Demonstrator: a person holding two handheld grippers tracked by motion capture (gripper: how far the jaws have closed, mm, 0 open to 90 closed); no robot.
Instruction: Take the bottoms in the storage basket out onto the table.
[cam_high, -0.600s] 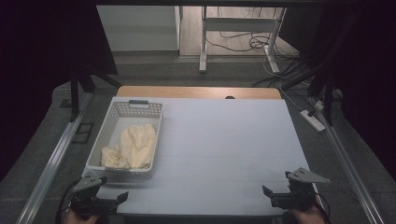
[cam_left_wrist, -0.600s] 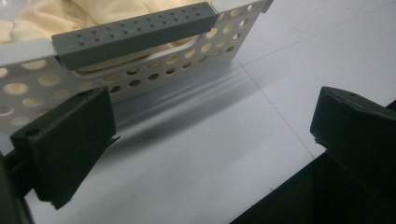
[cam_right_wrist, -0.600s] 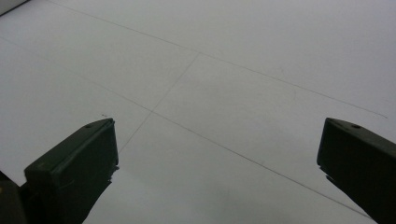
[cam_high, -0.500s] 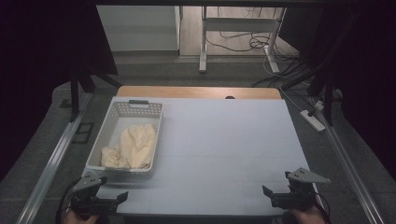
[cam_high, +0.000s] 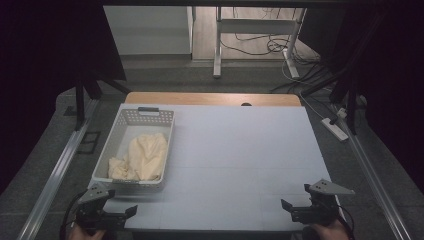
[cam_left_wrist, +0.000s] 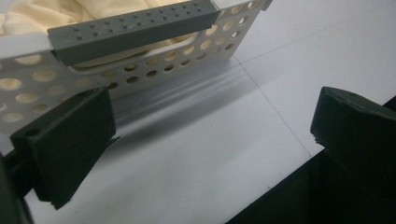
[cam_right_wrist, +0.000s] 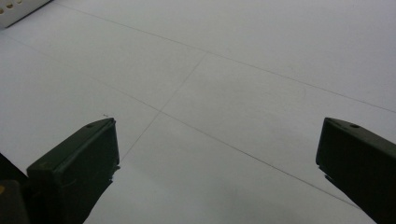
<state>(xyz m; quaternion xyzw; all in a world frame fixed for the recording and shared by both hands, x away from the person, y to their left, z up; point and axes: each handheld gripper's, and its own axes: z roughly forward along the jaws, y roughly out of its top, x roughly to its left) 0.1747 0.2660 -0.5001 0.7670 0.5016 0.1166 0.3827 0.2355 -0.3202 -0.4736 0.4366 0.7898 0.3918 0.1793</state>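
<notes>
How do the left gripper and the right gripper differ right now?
The left gripper sits at the table's near left corner, close to the basket holding the yellow cloth; the right gripper sits at the near right corner over bare table. In the left gripper view the basket's grey handle lies just ahead of the jaws; the right gripper view looks across bare table. Both are open, holding nothing.

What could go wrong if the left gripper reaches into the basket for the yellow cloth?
The left gripper is open, close to the basket wall; its jaws might bump the grey handle and push the light basket. The yellow cloth lies crumpled, so a pinch may lift only a fold, or drag it over the rim.
</notes>
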